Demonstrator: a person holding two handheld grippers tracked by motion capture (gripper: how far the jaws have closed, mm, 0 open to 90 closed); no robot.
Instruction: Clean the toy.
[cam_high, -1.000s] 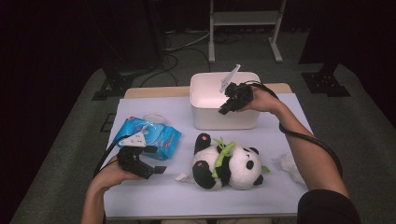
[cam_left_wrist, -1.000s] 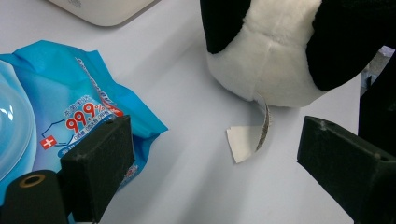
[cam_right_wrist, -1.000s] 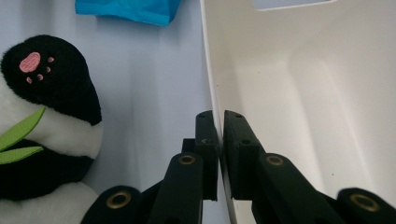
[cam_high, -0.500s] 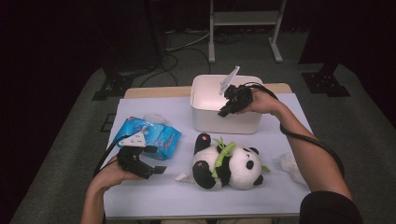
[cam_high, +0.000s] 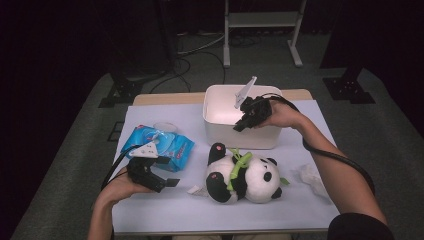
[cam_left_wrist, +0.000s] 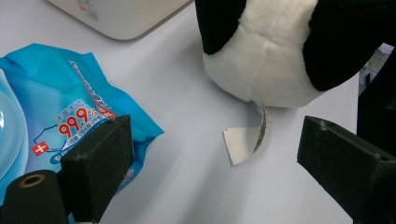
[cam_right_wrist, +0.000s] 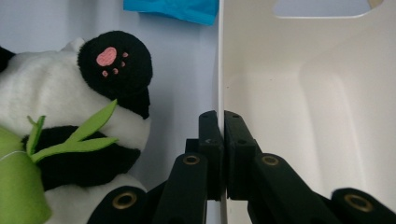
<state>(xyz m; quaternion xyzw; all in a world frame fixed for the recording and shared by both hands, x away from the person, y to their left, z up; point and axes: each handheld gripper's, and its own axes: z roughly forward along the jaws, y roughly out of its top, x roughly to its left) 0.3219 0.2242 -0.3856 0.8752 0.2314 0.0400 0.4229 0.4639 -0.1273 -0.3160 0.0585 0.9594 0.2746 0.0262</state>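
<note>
Right gripper (cam_high: 242, 122): one, held in the person's right hand over the near wall of the white box (cam_high: 260, 137). In the right gripper view its two black jaws are pressed together on the thin rim of that wall (cam_right_wrist: 219, 70), one jaw outside the box and one inside.
White box: one, open at the top, standing toward the far side of the table (cam_high: 165, 212), just beyond the toy. A cut-out handle hole (cam_right_wrist: 322, 7) shows in its far wall.
Left gripper (cam_high: 167, 181): one, resting low in the person's left hand at the near left of the table. Its jaws stand wide apart with nothing between them; bare table lies in the gap in the left gripper view.
Panda toy (cam_high: 242, 175): one, black and white, lying on the table between the box and the near edge, with green leaves (cam_high: 239, 165) across its body. One pink-padded paw (cam_right_wrist: 114, 58) points toward the box.
Paper tag (cam_left_wrist: 247, 140): one, white, curling out from under the panda onto the table ahead of the left gripper.
Wipes pack (cam_high: 159, 147): one, blue, flat on the table just beyond the left gripper, with its lid (cam_high: 165, 127) flipped open.
Crumpled tissue (cam_high: 312, 176): one, white, on the table to the right of the panda.
</note>
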